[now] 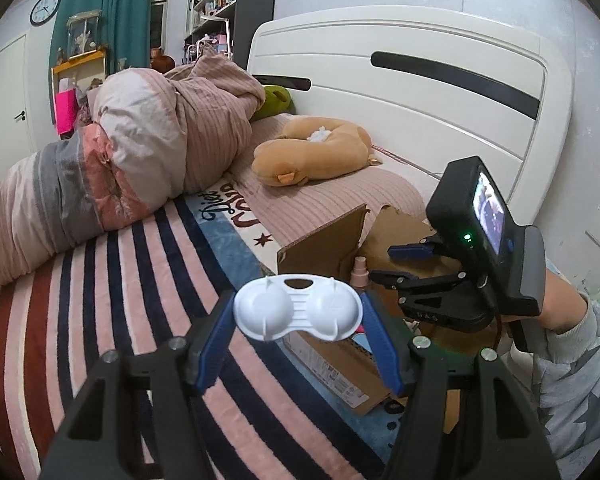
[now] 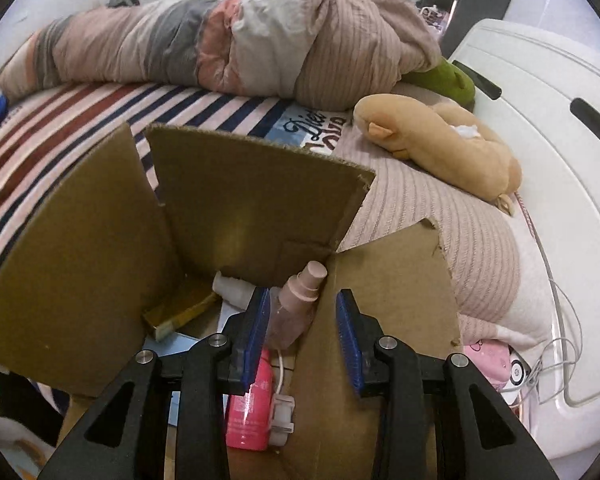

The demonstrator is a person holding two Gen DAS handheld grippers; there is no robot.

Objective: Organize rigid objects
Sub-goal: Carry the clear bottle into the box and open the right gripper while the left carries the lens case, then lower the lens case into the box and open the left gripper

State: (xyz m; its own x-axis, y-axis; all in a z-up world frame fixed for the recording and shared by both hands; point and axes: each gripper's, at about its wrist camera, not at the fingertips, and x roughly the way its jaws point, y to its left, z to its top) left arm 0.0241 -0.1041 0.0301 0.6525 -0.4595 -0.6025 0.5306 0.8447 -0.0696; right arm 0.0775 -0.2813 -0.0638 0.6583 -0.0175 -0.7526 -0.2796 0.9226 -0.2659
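— Where was the contact lens case?

— Pinched in the left gripper, held level above the striped bed, just beside the cardboard box.

— And the right gripper?

— Spread wide, tilted down over the box's wall, pink spray bottle inside.

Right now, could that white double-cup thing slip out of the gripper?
Maybe. The white case looks like hard, smooth plastic, held only at its rounded ends by the left gripper, so it could twist or pop free. It looks thin and hollow, so probably light.
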